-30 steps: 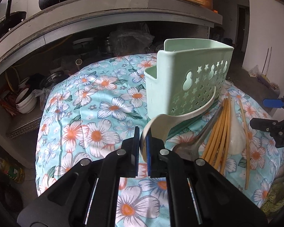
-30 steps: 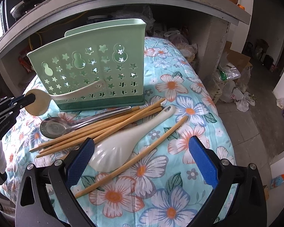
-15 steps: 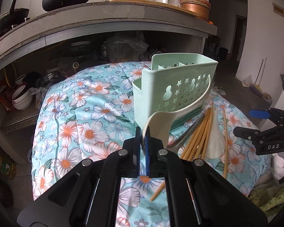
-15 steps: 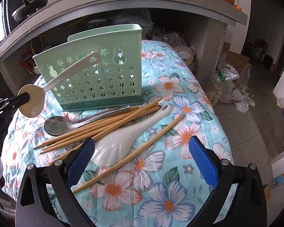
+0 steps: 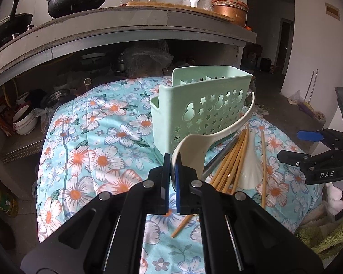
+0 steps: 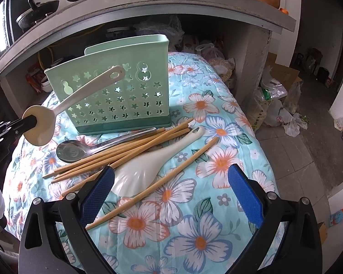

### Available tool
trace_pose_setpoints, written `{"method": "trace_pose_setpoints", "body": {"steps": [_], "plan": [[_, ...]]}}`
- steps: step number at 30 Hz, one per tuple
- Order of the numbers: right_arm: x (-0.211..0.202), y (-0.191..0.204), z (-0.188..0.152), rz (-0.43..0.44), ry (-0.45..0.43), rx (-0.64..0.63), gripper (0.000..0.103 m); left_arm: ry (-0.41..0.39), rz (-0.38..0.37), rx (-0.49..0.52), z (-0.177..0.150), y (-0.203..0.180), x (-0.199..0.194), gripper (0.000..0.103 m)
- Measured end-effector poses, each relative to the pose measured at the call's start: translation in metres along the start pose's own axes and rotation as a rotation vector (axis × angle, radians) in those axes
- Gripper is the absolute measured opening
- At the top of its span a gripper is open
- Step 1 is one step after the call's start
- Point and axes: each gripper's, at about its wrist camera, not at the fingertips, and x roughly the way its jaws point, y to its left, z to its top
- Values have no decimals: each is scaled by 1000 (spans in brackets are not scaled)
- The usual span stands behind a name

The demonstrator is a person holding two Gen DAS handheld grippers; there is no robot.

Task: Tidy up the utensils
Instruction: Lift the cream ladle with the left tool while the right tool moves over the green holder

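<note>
Now the left gripper [image 5: 170, 178] is clamped on the bowl of the beige spoon [image 6: 64, 104], lifted before the green holder [image 6: 116, 91]. Right gripper [image 6: 171, 196] stands wide, empty, above chopsticks [image 6: 116, 155] mid-table [image 6: 217, 105].

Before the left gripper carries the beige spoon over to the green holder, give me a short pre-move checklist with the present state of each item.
1. Left gripper shut on the beige spoon by its bowl: ok.
2. Spoon clear of the cloth, handle tilted up in front of the green holder: ok.
3. Holder upright, top open: ok.
4. Holder compartments free of utensils: cannot tell, only the dividers near the rim show.
5. Right gripper open, holding nothing, over the white rice paddle and chopsticks: ok.
6. Metal spoon lies on the cloth, away from the lifted spoon: ok.
</note>
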Motion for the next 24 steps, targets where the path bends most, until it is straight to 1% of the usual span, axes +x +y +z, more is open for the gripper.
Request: {"method": "trace_pose_setpoints", "body": {"steps": [6,11,13,16,17,21,24], "plan": [[-3,1,-1,11,-7,-7,97,6,-7,-15,-5,2,-6,3],[-6,10,-3,52,-20,-48,97,11,4,-70,-15,10,-20,3],[-5,17,-3,78,-21,-78,96,6,20,-96,-20,14,-29,3],[-2,34,-2,127,-22,-150,93,-5,55,-135,-28,23,-43,3],[-1,42,-1,146,-24,-182,90,-8,66,-150,-31,26,-48,3],[4,72,5,239,-48,-287,88,-18,104,-218,-40,41,-64,3],[13,99,11,292,-52,-353,84,-26,129,-254,-44,55,-74,3]]}}
